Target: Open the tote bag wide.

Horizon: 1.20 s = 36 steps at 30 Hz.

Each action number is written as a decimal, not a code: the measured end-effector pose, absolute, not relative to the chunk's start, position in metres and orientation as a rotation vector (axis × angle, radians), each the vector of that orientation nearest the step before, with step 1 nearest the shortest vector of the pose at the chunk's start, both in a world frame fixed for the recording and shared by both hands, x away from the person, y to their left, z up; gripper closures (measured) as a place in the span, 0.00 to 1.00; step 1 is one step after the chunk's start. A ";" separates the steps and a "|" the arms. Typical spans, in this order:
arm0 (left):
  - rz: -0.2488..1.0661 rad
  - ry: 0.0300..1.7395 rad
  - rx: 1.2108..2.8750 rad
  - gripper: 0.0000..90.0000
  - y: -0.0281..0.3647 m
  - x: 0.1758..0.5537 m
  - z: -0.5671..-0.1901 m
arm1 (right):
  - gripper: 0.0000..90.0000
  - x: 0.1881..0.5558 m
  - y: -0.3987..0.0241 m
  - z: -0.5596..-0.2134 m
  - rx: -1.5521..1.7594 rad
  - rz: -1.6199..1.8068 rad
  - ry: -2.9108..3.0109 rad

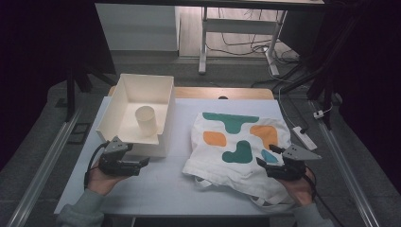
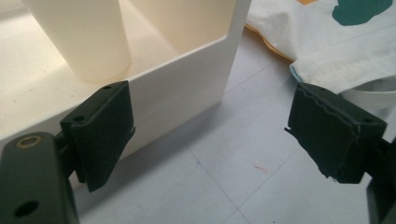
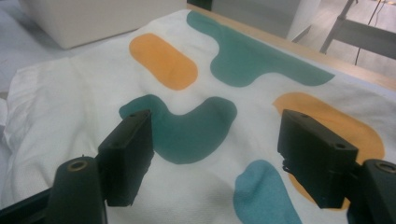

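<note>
Black gripper (image 1: 142, 164) with grey three-cornered plate, grey-green sleeve (image 1: 80, 213)

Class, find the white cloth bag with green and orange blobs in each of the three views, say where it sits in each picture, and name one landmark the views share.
High view: white cloth bag with green and orange blobs lies right of centre on the table.
Left gripper view: the bag is in the upper right corner.
Right gripper view: the bag spreads across most of the picture.
Shared landmark: the cream open-topped box.
</note>
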<state>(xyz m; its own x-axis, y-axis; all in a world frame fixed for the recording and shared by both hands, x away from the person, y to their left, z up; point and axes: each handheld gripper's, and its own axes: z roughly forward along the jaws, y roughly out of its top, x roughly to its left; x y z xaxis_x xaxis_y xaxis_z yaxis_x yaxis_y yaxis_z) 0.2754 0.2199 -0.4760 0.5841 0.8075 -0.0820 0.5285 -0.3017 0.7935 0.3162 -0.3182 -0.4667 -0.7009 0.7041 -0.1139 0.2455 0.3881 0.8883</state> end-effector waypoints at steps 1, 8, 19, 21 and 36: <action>0.426 1.065 1.984 0.17 0.220 0.275 -0.476 | 0.30 0.316 -0.319 -0.466 0.815 1.282 2.169; 0.429 1.061 1.985 0.17 0.219 0.274 -0.475 | 0.30 0.316 -0.319 -0.467 0.810 1.277 2.181; 0.438 1.043 2.005 0.17 0.215 0.273 -0.474 | 0.31 0.314 -0.315 -0.467 0.795 1.263 2.192; 0.440 1.043 2.005 0.17 0.215 0.273 -0.474 | 0.31 0.314 -0.314 -0.468 0.794 1.258 2.196; 0.475 0.987 2.024 0.18 0.205 0.266 -0.467 | 0.32 0.315 -0.313 -0.469 0.797 1.253 2.208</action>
<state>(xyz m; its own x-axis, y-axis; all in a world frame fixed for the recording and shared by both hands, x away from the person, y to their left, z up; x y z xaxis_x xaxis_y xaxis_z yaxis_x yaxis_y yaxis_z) 0.2658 0.2054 -0.4669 0.6223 0.7826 -0.0163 0.4751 -0.3610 0.8025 0.3148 -0.3130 -0.4687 -0.7174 0.6867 -0.1173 0.2515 0.4124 0.8756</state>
